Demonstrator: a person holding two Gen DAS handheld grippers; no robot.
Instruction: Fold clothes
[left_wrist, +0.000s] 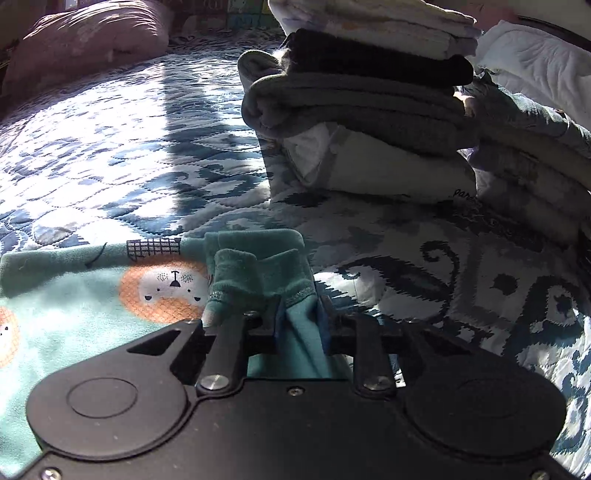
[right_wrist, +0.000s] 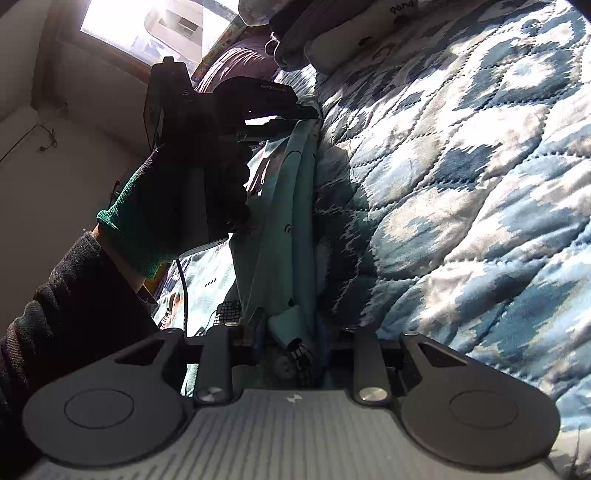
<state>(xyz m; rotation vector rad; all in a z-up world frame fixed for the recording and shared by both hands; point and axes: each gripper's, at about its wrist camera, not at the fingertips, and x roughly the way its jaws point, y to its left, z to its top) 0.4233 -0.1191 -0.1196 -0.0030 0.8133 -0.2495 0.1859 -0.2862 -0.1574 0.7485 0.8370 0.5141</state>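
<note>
Right wrist view: "pand" lettering on folded stack (right_wrist: 354, 40) behind teal garment (right_wrist: 295, 206).

- Garment (left_wrist: 74, 306): teal fleece printed with orange lion faces with white muzzles and small black grid marks; the cuffs have a lighter stitched band.
- Quilt (left_wrist: 110, 147) on the bed: white ground with a navy and grey-blue ikat pattern, diamond stitching.
- Stack of folded clothes (left_wrist: 362, 110): white and pale lilac on top, then black, grey, and cream below.
- Pillow (left_wrist: 85, 40): dusty mauve.
- Left gripper (left_wrist: 301, 325) and right gripper (right_wrist: 290, 339): matte black bodies with silver screws.
- Glove (right_wrist: 144, 218): dark green knit; the sleeve (right_wrist: 66, 302) is charcoal.
</note>
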